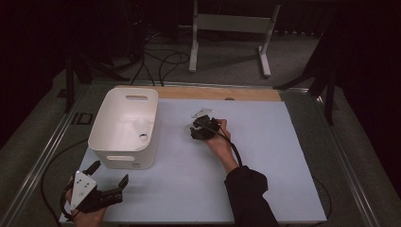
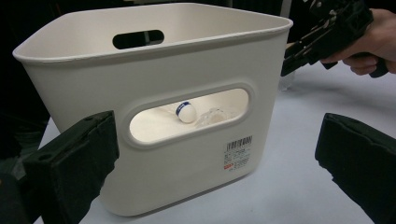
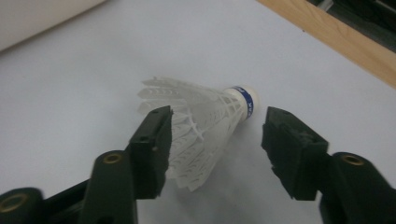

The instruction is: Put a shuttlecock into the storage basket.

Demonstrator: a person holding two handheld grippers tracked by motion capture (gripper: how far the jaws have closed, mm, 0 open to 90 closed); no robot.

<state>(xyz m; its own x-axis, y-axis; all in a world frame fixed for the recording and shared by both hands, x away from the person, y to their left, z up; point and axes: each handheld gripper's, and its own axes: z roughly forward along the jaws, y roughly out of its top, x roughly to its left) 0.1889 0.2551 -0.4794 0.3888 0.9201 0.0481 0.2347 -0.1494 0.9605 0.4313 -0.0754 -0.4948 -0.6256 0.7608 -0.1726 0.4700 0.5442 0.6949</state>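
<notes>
- Locate the shuttlecock [image 3: 201, 128]: it lies on its side on the pale blue table [image 1: 265, 161], to the right of the white bin [image 1: 124, 127], with its cork tip pointing toward the wooden strip [image 3: 327, 35] at the far edge.
- Note the state of the right gripper [image 3: 215, 140]: its jaws are part-way spread and straddle the shuttlecock. One jaw is at the feather skirt, the other stands clear of the cork end. Nothing is pinched yet.
- Before closing, judge whether the pads would land on the feathers alone. A grip nearer the cork base would likely hold firmer and spare the skirt.
- Close slowly. The shuttlecock is light and will probably roll or skid if one pad meets it first.
- Keep the jaws low to the table so that the skirt does not slip beneath them.
- Leave the left gripper [image 1: 101, 187] parked near the bin's front wall; its jaws stand wide and hold nothing.
- Observe that one shuttlecock [image 2: 186, 112] already lies inside the bin; the bin is the likely destination.
</notes>
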